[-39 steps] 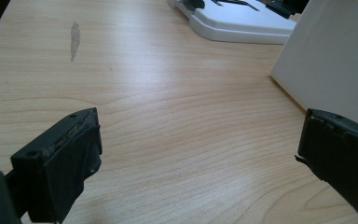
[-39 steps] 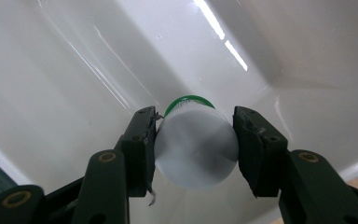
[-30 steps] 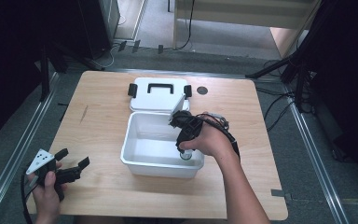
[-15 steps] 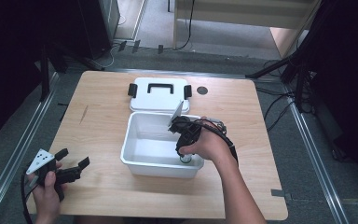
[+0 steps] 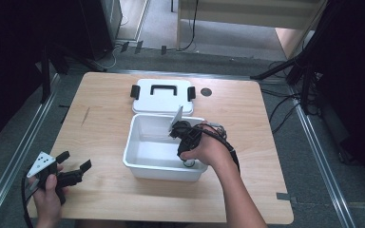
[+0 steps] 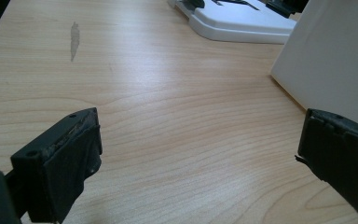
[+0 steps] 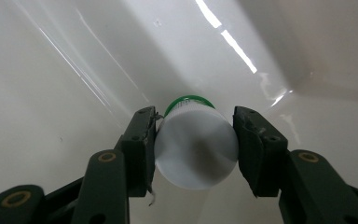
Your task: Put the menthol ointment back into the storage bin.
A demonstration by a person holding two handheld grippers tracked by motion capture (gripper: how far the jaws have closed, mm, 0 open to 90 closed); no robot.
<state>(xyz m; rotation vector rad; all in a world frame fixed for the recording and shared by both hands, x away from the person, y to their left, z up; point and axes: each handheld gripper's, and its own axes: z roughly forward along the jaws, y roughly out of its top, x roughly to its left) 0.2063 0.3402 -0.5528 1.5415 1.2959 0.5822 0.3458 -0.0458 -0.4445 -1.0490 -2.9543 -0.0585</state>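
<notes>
From the high view, the right gripper [image 5: 188,156] reaches down into the white tub [image 5: 142,124] in the middle of the table [image 5: 247,118], at the tub's near right corner, with the person's hand wrapped over it. What it holds is mostly hidden there under the hand. The right gripper view gives what the high view cannot: a small white bottle [image 7: 196,147] with a green cap [image 7: 189,100] sits between the two black jaws, both pads pressed against its sides, cap end pointing away toward the tub's floor and wall. So the jaws are closed partway, clamped on the bottle, inside the tub.

The left gripper [image 5: 71,172] rests low at the near left of the table, well apart from the tub. Its own view shows its jaws spread wide with nothing between them but bare wood, the tub's white outer wall [image 6: 335,60] at the right, and the lid [image 6: 237,23] farther off. In the high view that white lid [image 5: 162,96] with black handle and clips lies flat just beyond the tub's far side
</notes>
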